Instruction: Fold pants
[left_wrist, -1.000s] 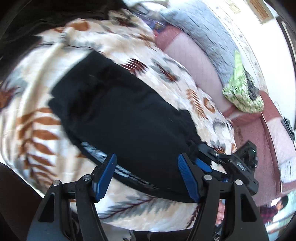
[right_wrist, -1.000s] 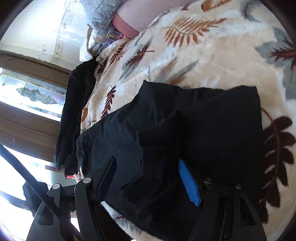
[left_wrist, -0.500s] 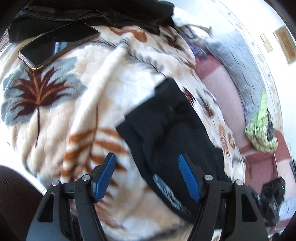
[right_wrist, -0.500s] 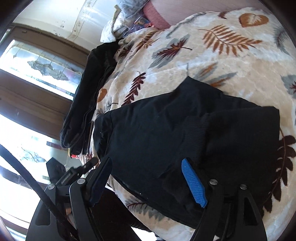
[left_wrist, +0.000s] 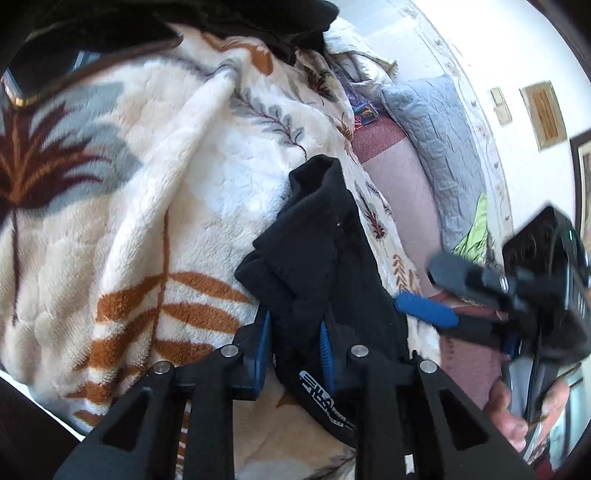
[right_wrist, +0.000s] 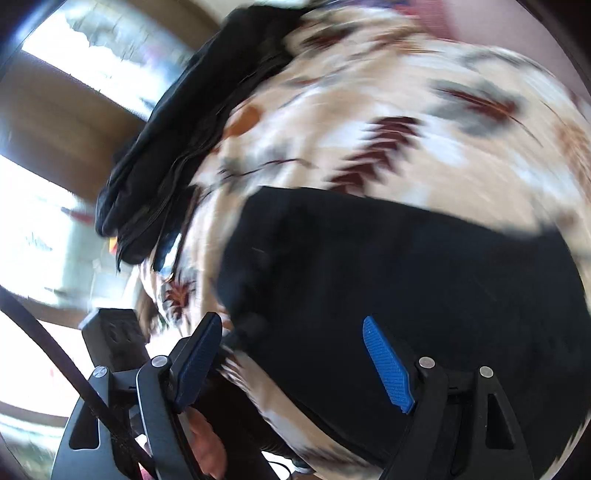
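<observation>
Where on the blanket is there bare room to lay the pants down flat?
The widest bare patch is the leaf-print blanket left of the black pants, between the phone at the far edge and the left hand-held gripper. It is crowded along the far edge, where dark clothes are piled, and on the right by the right hand-held gripper.

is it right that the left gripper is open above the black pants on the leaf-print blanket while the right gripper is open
Not quite. In the left wrist view the left gripper is shut on the black pants, pinching a fold between its blue pads. The rest holds: the pants lie on the leaf-print blanket, and the right gripper is open.
</observation>
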